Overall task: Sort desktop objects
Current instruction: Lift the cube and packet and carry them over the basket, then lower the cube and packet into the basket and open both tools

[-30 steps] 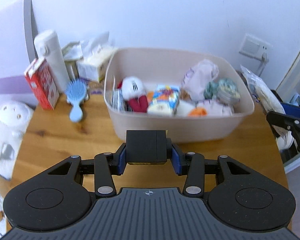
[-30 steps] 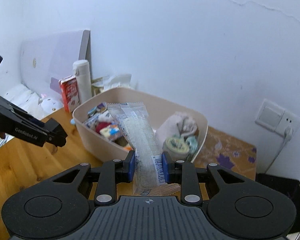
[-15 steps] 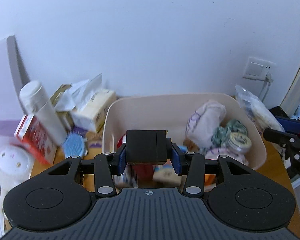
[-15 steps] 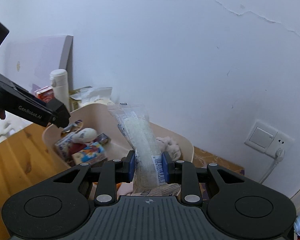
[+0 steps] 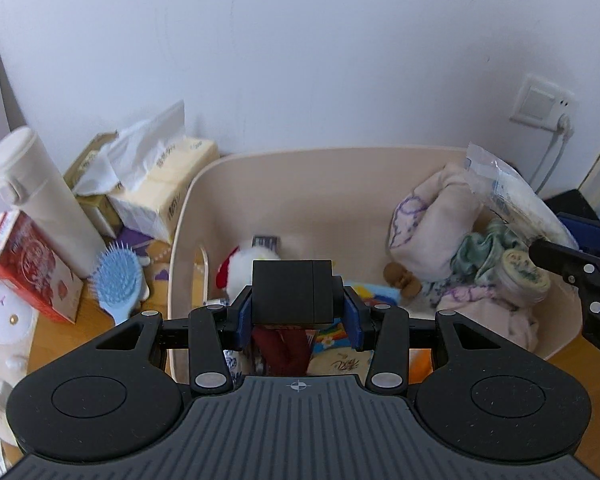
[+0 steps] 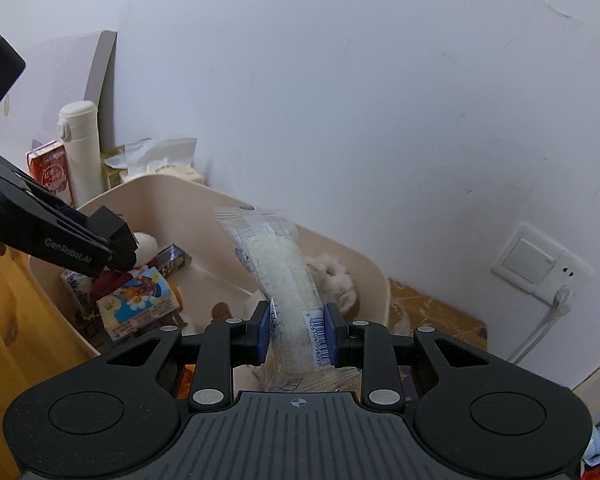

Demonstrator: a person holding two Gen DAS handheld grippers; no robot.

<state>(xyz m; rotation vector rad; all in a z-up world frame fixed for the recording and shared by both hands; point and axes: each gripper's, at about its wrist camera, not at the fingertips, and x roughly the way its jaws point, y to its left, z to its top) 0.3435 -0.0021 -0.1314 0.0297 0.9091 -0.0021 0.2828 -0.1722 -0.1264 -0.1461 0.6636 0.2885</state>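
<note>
Our right gripper [image 6: 296, 334] squeezes a long clear packet [image 6: 278, 276] that points up and away from it, over the beige bin [image 6: 370, 276]. Our left gripper [image 5: 293, 310] squeezes a black box [image 5: 292, 292] over the same bin. Below sit a plush toy [image 5: 240, 262] and rolled cloths [image 5: 432, 220].

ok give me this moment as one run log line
left gripper: shut on black rectangular block | right gripper: shut on clear plastic packet | both over beige plastic bin | stage: carrying, not released
</note>
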